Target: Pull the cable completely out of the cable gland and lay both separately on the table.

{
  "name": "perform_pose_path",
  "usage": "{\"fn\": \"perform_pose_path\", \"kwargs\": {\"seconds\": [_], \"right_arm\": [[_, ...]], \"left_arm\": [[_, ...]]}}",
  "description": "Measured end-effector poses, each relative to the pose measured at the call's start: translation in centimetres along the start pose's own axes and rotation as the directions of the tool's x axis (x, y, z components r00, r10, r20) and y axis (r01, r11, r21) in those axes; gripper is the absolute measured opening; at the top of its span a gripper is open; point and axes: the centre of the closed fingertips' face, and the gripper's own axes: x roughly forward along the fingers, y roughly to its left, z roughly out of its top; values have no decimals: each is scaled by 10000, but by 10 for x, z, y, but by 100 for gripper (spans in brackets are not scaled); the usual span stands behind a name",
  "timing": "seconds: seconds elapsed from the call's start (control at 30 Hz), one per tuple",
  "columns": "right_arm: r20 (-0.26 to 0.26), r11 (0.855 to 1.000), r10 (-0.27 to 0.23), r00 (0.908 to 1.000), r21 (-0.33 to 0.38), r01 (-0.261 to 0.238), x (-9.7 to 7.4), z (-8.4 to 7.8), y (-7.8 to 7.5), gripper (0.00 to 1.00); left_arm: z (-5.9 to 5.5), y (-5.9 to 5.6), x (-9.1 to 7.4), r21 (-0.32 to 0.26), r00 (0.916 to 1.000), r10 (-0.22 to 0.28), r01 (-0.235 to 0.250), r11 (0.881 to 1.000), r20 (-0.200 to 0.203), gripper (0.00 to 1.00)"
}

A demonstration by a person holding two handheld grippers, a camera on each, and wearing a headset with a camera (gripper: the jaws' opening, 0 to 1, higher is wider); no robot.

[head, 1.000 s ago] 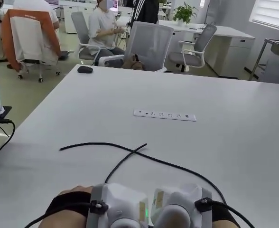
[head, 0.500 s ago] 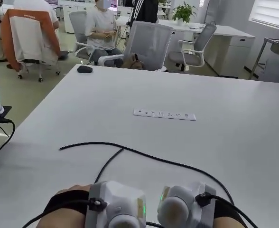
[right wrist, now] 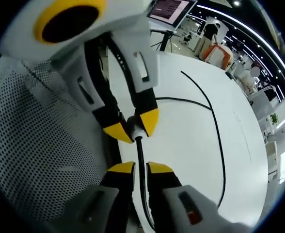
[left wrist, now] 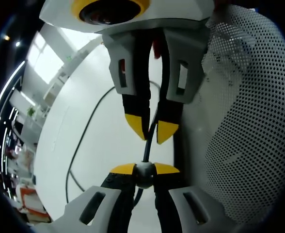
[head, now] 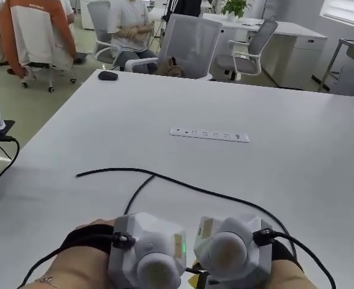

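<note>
Cable [head: 153, 175], thin and black, lies in loose curves on the white desk [head: 255, 90], running in the head view from 9 o'clock toward 5 o'clock, with a second strand branching down toward 6 o'clock; there it passes under the two gripper bodies, which hide the jaws and the grip. In the left gripper view the left gripper [left wrist: 145, 169] at 6 o'clock has its yellow-tipped jaws pinched on the cable gland [left wrist: 143, 172], a small pale grey rounded piece mostly covered by the tips, so its detail is hard to make out. The cable still enters the gland and leads up to the right gripper [left wrist: 152, 127] at 12 o'clock, whose jaws are pressed on the cable just beside the gland. A white power strip [head: 209, 135] lies farther back on the desk.
</note>
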Motion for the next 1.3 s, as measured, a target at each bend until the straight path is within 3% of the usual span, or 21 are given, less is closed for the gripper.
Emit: {"fn": "perform_pose_path", "kwargs": {"seconds": [0.27, 0.43, 0.7, 0.83, 0.93, 1.03, 1.3], "right_arm": [[-250, 9994, -157, 9996, 311, 165, 1, -6, -4, 3], [-936, 9975, -406, 9948, 531, 457, 1, -22, -11, 3], [-2092, 9934, -965, 9731, 412, 1074, -3, -43, -22, 4], [-2022, 9963, -668, 9771, 394, 763, -1, -42, -16, 5], [-1140, 9976, -628, 9915, 211, 656, 1, -21, -14, 9], [-585, 9994, -359, 9976, -37, 358, 2, -9, -8, 13], [68, 9977, -114, 9999, -674, 118, 1, 7, 1, 12]], "left_arm": [[0, 0, 1, -30, 10000, -14, 14, 10000, 35, 15], [-4, 3, 1, -159, 10000, 34, -35, 9999, -56, 15], [-8, 6, 1, -281, 9998, 101, -105, 9996, -165, 15], [-10, 5, 1, -253, 9997, 50, -56, 9997, -258, 15], [-10, 3, 2, -231, 9997, -30, 25, 9997, -237, 15], [-8, 4, 3, -173, 9998, -44, 40, 9998, -214, 15], [-1, 0, 4, 162, 9998, -200, 200, 9997, 20, 15]]}}
